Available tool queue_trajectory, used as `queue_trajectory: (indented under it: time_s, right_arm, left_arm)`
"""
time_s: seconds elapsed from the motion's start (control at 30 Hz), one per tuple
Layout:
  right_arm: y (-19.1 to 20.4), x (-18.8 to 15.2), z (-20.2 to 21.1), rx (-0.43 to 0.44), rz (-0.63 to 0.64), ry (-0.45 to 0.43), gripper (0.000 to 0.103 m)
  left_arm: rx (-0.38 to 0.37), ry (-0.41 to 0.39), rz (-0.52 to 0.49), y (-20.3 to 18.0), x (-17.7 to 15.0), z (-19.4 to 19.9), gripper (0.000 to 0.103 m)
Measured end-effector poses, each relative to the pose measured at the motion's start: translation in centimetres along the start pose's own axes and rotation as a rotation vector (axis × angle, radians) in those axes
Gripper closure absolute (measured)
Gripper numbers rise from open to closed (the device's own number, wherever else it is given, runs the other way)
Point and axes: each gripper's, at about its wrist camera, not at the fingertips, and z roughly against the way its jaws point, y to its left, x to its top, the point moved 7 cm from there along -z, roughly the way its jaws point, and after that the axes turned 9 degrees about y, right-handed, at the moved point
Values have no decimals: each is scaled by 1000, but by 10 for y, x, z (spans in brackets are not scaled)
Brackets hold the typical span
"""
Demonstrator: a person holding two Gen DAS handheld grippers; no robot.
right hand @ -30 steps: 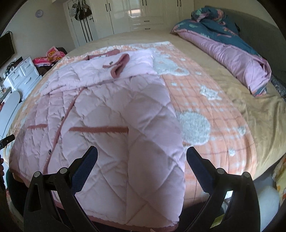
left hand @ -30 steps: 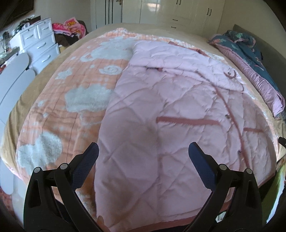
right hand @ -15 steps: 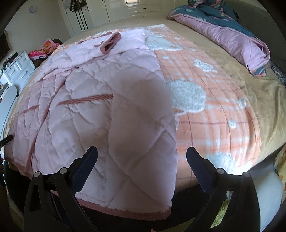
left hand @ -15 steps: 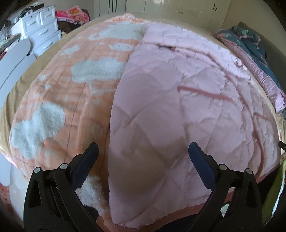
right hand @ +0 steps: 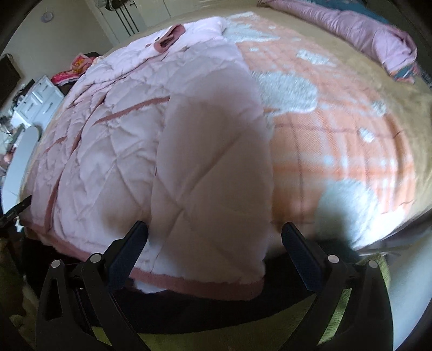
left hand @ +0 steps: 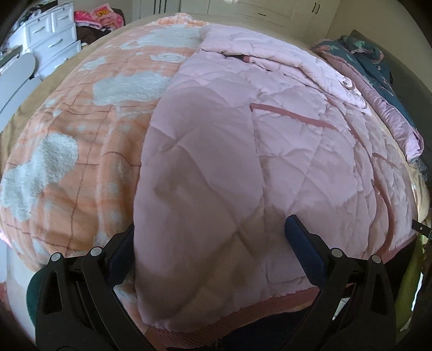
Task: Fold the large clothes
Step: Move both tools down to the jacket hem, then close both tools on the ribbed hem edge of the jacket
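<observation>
Left gripper [left hand: 209,243] spread wide, holding nothing, low over the near left corner of the pink quilted jacket [left hand: 270,151]; one finger partly hidden behind the fabric edge. Right gripper [right hand: 214,241] also spread and empty, straddling the jacket's near right hem corner (that view is motion-blurred). Jacket lies flat on the orange plaid blanket [left hand: 81,151] on the bed, hem at the near edge, collar far. Farther off: bunched purple-and-teal duvet [right hand: 378,35], white drawer unit [left hand: 51,40], wardrobe doors [left hand: 270,13].
</observation>
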Motion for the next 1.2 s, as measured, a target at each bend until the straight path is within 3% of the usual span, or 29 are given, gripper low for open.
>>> queue_trajectory:
  time_s: [0.1, 0.23, 0.27, 0.3, 0.4, 0.47, 0.5, 0.53, 0.63, 0.7, 0.77, 0.8, 0.87, 1.03, 1.1, 1.2]
  right_arm:
    - [5, -5, -3, 31, 13, 4, 8]
    - [15, -7, 3, 93, 30, -8, 41]
    - [18, -6, 8, 132, 31, -21, 54]
    - [19, -5, 13, 159, 27, -35, 59]
    - [21, 0, 23, 211, 21, -69, 60]
    - [20, 1, 20, 240, 13, -67, 56]
    - [19, 1, 15, 241, 7, -54, 49]
    - [18, 1, 11, 245, -2, -44, 47]
    - [20, -1, 2, 256, -14, -26, 45]
    - [28, 2, 6, 275, -4, -32, 51]
    - [37, 6, 18, 305, 28, -71, 65]
    - [40, 9, 26, 324, 42, -93, 66]
    - [46, 15, 35, 335, 74, -118, 66]
    - [51, 18, 17, 336, 81, -57, 55]
    - [54, 19, 12, 345, 86, -42, 56]
    - [59, 26, 29, 372, 112, -86, 64]
  left_arm:
    - [-4, -4, 4, 0, -1, -1, 9]
    - [-4, -11, 3, 0, -1, -3, 9]
    - [-4, -14, 3, -1, -1, -3, 9]
    - [-5, -16, 4, -1, -1, -3, 9]
    - [-8, -22, 6, 0, -1, -3, 9]
    - [-7, -28, 6, -1, 0, -2, 19]
    - [-6, -34, 8, -1, 0, -1, 30]
    - [-12, -38, 11, -1, 0, 1, 42]
    - [-29, -46, 12, -3, 1, 7, 67]
    - [-51, -46, 19, -2, 2, 11, 75]
    - [-85, -42, 40, 0, 3, 14, 78]
    - [-94, -41, 44, 1, 3, 15, 79]
    - [-100, -37, 40, 0, 3, 16, 79]
    - [-91, -28, 38, -1, 1, 12, 79]
    - [-81, -36, 33, -4, 2, 15, 84]
    - [-65, -63, 14, -10, 9, 27, 94]
